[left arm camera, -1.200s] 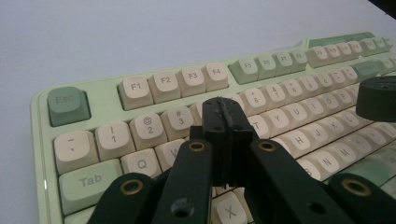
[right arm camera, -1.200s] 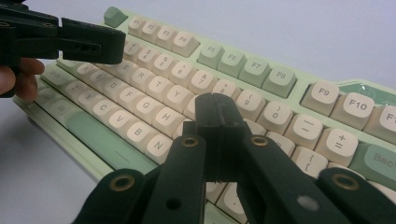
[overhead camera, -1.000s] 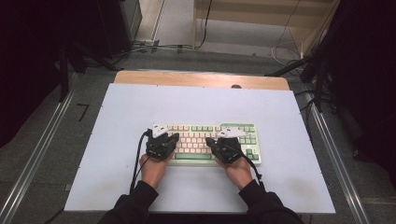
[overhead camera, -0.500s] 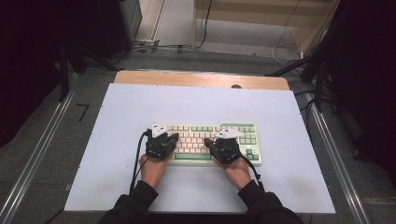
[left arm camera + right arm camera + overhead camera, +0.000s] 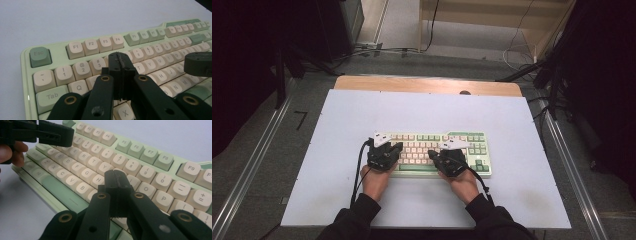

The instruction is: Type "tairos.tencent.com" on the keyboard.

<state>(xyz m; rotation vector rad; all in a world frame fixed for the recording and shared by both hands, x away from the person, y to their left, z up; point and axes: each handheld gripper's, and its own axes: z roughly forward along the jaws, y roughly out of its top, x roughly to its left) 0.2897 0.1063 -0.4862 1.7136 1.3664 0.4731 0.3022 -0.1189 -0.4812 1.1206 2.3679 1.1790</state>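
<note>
A green and cream keyboard [image 5: 432, 145] lies on the white table, a little toward the near side of its middle. My left gripper [image 5: 396, 147] hovers over its left keys, jaws pressed together with nothing between them; in the left gripper view the gripper [image 5: 120, 58] points over the keyboard [image 5: 87, 47], near the number row. My right gripper [image 5: 432, 155] sits over the keys right of centre, also shut and empty. In the right gripper view it [image 5: 117, 176] is above the keyboard [image 5: 140, 152], around the H and J keys, and the left gripper [image 5: 50, 135] shows at top left.
The white table top [image 5: 362, 110] has bare room on all sides of the keyboard. A wooden strip [image 5: 427, 86] runs along its far edge. Metal rails [image 5: 257, 165] flank the table, and cables [image 5: 517, 55] lie on the floor beyond.
</note>
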